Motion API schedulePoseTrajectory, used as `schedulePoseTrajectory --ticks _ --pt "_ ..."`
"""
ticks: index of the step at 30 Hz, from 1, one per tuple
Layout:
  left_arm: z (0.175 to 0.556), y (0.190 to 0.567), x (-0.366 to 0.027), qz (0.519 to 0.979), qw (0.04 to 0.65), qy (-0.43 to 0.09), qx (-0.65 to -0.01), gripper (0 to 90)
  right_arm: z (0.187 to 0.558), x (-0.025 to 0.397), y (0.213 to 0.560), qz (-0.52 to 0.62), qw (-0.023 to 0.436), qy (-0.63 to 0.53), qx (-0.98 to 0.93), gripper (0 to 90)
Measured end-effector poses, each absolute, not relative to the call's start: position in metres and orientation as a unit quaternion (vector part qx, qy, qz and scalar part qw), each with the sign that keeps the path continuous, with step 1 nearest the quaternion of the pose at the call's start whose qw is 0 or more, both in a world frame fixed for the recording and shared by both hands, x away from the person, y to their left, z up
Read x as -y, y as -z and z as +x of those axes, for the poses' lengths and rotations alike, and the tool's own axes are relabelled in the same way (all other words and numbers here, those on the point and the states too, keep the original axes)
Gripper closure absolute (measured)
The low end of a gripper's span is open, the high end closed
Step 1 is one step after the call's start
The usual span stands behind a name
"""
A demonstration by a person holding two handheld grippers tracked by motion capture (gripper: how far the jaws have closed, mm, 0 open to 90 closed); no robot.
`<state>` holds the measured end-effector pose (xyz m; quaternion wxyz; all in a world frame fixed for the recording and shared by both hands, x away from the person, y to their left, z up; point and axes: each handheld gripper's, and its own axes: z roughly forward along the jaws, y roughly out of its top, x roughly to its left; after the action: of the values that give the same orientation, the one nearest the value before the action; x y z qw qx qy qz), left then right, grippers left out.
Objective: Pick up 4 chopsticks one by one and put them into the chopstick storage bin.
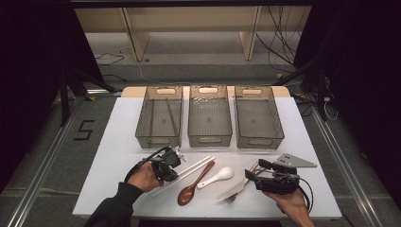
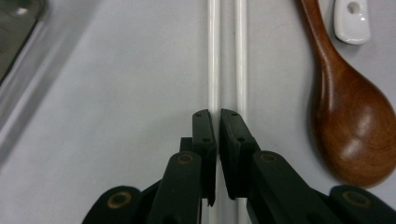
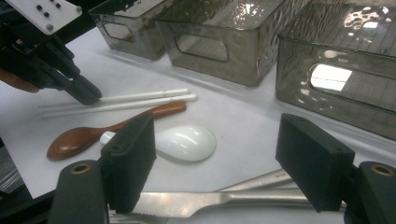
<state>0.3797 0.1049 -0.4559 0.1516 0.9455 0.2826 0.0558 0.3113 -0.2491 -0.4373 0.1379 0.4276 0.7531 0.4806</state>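
Grey floor (image 1: 56,156), wooden shelving (image 1: 189,28) behind

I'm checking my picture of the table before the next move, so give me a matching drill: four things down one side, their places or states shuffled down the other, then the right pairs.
Things:
1. left gripper
2. right gripper
3. white chopsticks
4. wooden spoon

States or places:
A. jaws wide open above a steel knife
B. lying side by side on the white table, in front of the bins
C. jaws nearly shut on one white chopstick
D. brown, lying between the chopsticks and the white ceramic spoon

Pairs: 1-C, 2-A, 3-B, 4-D
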Motion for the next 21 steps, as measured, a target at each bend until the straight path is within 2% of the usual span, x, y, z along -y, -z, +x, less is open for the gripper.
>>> schedulePoseTrajectory --ticks 21 --pt "0.375 0.435 -0.111 0.943 0.169 -0.076 -0.278 85.0 0.312 0.249 0.437 0.427 0.138 -0.482 -0.753 29.1"
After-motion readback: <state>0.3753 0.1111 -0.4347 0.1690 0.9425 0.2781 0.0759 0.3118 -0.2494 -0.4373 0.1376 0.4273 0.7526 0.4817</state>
